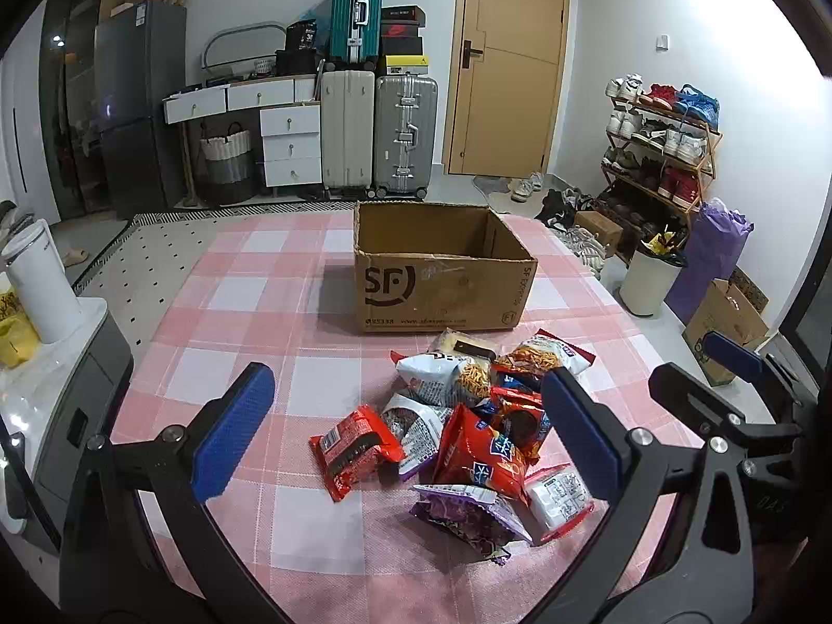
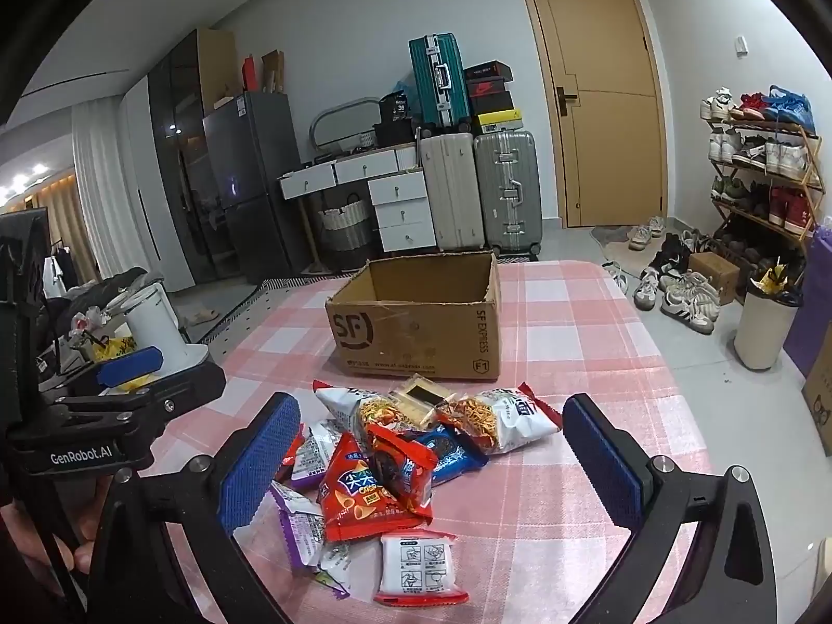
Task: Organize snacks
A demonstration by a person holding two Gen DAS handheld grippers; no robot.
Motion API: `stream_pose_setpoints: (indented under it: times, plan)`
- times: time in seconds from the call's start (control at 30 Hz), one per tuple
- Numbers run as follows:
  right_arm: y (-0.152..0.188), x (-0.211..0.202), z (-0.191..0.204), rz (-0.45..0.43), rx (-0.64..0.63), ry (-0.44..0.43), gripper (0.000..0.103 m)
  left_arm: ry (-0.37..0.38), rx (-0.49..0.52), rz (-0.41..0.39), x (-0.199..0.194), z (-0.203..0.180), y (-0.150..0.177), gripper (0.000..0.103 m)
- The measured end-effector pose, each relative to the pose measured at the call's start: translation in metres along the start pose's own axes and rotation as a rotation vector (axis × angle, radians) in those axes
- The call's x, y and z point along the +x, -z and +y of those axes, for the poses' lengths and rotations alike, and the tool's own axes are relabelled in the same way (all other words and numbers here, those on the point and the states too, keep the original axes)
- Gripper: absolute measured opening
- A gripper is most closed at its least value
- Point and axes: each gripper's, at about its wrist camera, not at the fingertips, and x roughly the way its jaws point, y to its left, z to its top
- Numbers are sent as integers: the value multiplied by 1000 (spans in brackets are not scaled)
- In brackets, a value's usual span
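A bench (image 1: 249, 281) covered with a pink and white checked cloth fills the near part of both views. Toward its far side stands an open brown cardboard box (image 1: 442, 291) printed with the letters SF; nothing can be seen inside it.

Just in front of the box, on the near side, lies a loose heap of snack packets (image 1: 468, 416). At the far edge of the heap, close to the box, are two white bags of thin orange sticks (image 2: 499, 416) and a pale flat packet (image 2: 421, 398) between them. In the middle a red crisp bag (image 2: 359, 494) lies partly under a red cookie packet (image 2: 400, 463), with a blue cookie packet (image 2: 447, 455) beside it. A small red packet (image 1: 353, 450) rests apart at the left. At the near edge are a purple bag (image 1: 468, 512) and a white packet with a red border (image 2: 418, 567).

The left gripper (image 1: 405, 431) hovers above the near left part of the heap, its blue padded jaws spread wide and holding nothing. The right gripper (image 2: 431, 463) hovers over the heap's near side, its jaws likewise wide apart and empty; neither touches a packet.

Beyond the bench stand suitcases (image 1: 379, 135), white drawers (image 1: 288, 140), a wooden door (image 1: 507, 57) and, on the right, a shoe rack (image 1: 660, 145).
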Motion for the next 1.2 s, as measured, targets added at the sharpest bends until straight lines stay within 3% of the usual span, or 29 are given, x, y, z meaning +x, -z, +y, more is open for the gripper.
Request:
stream_pose_setpoints:
  times: [1.2]
  plan:
    - [-3, -7, 3, -11, -1, -10, 103, 19, -9, 22, 6, -1, 6, 102]
